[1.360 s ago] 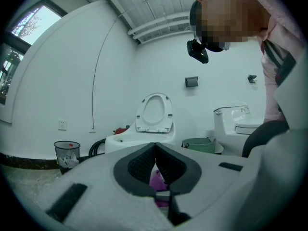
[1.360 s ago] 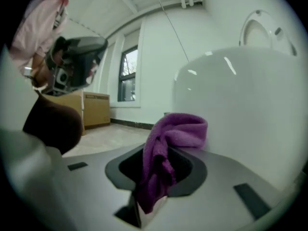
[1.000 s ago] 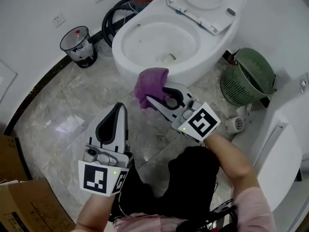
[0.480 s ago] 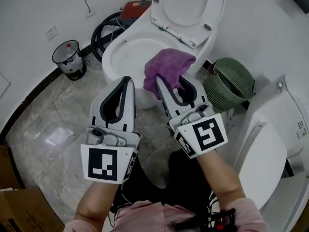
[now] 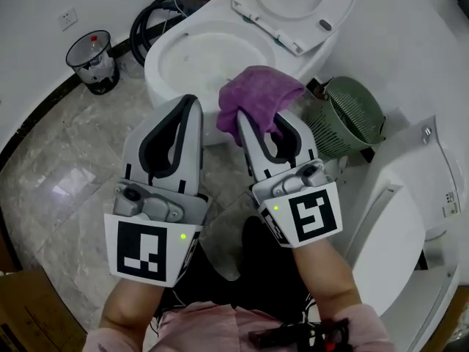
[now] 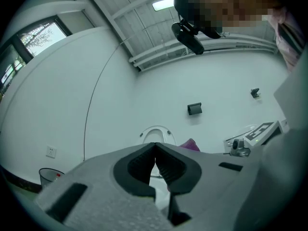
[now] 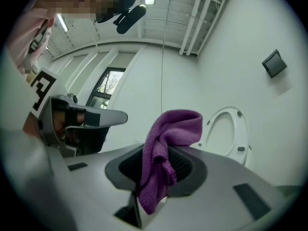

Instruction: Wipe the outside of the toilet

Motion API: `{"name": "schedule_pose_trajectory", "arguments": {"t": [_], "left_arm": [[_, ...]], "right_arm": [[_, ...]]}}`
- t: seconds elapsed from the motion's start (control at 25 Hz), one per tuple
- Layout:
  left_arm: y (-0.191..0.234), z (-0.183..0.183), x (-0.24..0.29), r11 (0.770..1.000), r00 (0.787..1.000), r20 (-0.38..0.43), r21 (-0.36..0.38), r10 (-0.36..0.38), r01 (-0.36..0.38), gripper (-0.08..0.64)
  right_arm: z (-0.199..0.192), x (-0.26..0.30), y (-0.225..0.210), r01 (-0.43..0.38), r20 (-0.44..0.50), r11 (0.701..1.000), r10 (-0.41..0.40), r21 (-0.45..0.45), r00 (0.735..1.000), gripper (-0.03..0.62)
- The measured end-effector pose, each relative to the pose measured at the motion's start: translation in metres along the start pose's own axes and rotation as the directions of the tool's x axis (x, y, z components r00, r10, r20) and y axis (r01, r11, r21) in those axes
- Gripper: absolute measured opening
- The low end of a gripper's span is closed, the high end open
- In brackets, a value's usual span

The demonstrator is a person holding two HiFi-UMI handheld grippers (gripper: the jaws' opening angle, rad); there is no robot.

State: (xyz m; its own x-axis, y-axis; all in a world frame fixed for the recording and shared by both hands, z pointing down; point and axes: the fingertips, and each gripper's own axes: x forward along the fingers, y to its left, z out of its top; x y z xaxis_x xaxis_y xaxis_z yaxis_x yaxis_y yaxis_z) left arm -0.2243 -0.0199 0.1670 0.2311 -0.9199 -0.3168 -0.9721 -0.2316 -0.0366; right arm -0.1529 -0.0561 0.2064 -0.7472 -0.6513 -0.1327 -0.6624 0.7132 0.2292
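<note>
A white toilet (image 5: 192, 59) with its lid (image 5: 297, 2) raised stands at the top of the head view. My right gripper (image 5: 258, 116) is shut on a purple cloth (image 5: 258, 94) and holds it up in the air near the bowl's front right, tilted upward. In the right gripper view the purple cloth (image 7: 166, 153) hangs between the jaws, with the lid (image 7: 226, 131) behind. My left gripper (image 5: 192, 101) is shut with nothing in it, raised beside the right one. Its closed tips (image 6: 155, 144) point at the white wall.
A green basket (image 5: 346, 119) stands right of the toilet. A small waste bin (image 5: 91, 59) sits at the left by the wall, black hoses (image 5: 150, 22) behind the toilet. A white appliance (image 5: 410, 233) fills the right side. Marble floor (image 5: 66, 174) lies at the left.
Both grippers have risen from near the floor to chest height and tilted upward. The purple cloth came up from the bowl's front with the right gripper.
</note>
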Motion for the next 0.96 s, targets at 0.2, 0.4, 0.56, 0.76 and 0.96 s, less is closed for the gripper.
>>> {"name": "schedule_pose_trajectory", "arguments": {"t": [0.2,0.4,0.56,0.76,0.96], "left_arm": [[-0.0004,-0.0061,0.0016,1.000,1.000,-0.021,-0.031,-0.008,0.007,0.008],[0.0001,-0.0065,0.0027,0.999,1.000,-0.006,-0.041,-0.008,0.008,0.008],[0.0004,-0.0070,0.0021,0.999,1.000,-0.001,-0.039,-0.006,0.006,0.008],[-0.0005,-0.0064,0.0034,0.999,1.000,0.007,-0.036,-0.004,0.004,0.008],[0.0039,-0.0058,0.0012,0.999,1.000,0.009,-0.037,-0.006,0.007,0.008]], "right_arm": [[-0.0006,0.0023,0.0041,0.013,-0.007,0.999,-0.014,-0.050,1.000,0.107],[0.0028,0.0062,0.0044,0.014,0.007,0.998,-0.013,-0.058,1.000,0.107],[0.0045,0.0072,0.0050,0.016,0.011,0.997,-0.015,-0.069,1.000,0.107],[0.0011,0.0052,0.0029,0.024,-0.002,0.996,-0.024,-0.080,1.000,0.107],[0.0073,0.0062,0.0028,0.039,0.038,0.994,-0.035,-0.104,0.999,0.107]]}}
